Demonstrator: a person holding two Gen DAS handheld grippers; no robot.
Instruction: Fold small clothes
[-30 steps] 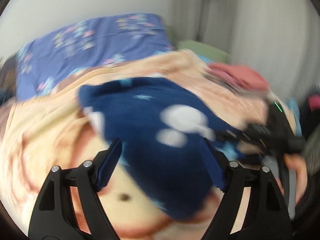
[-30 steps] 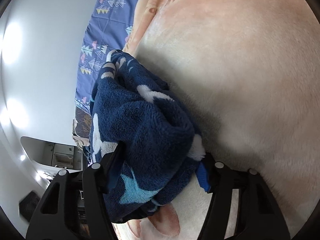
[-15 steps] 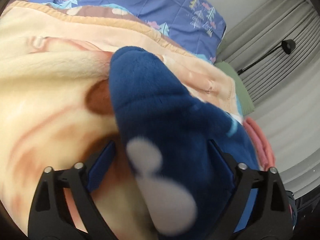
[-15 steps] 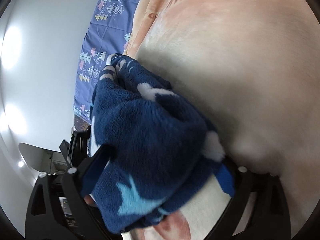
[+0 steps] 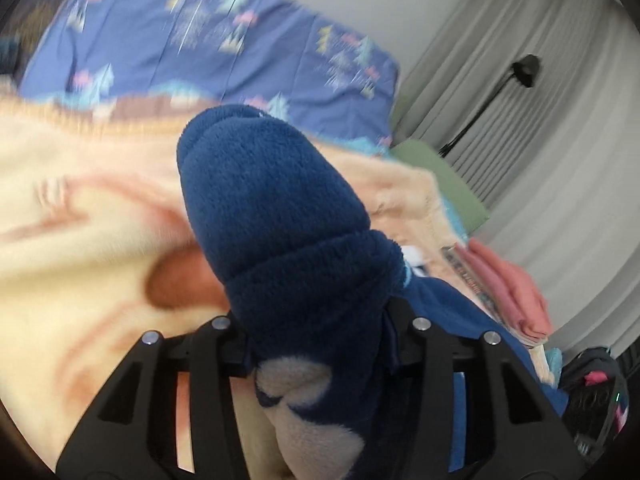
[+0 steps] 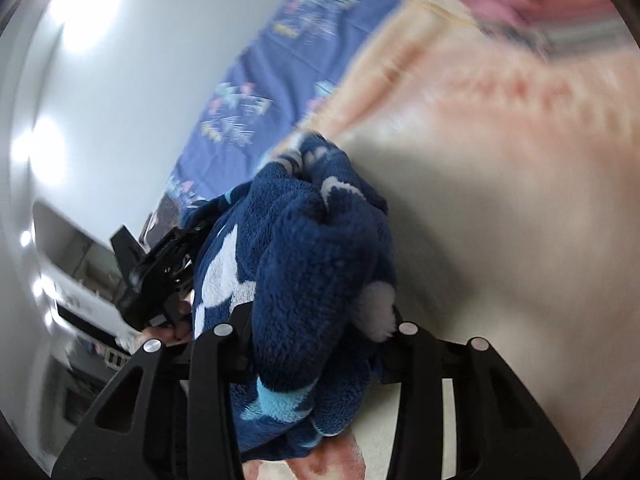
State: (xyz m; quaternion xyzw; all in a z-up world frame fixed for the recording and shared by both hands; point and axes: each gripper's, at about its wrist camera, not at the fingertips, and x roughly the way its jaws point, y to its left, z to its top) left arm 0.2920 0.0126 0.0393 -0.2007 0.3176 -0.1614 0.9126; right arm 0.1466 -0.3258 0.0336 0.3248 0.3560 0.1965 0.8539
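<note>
Both your grippers now clamp the same navy fleece garment (image 5: 280, 232) above the cream blanket (image 5: 80, 208): a second ago your left gripper (image 5: 316, 344) stood wide with the fleece merely lying between its fingers, and half a second ago it was sliding under a fold; now its jaws are pinched narrow on a thick bunch of cloth, a white patch showing at 6 o'clock of the left wrist view. Your right gripper (image 6: 320, 340) stays shut on the other bunched end of the navy fleece garment (image 6: 304, 264), and its view has swung, with the blanket (image 6: 500, 200) blurring past at 2 o'clock and the left tool visible at 9 o'clock beside the cloth. The motion blur suggests the piece is being lifted or carried, hanging between the two tools rather than lying flat. That likely means you have your two-point hold and can shake it out or lay it down for a fold. A stack of folded pink clothes (image 5: 508, 292) waits at 4 o'clock in the left view, at the blanket's edge, with the purple patterned sheet (image 5: 200, 40) at 12 o'clock.
</note>
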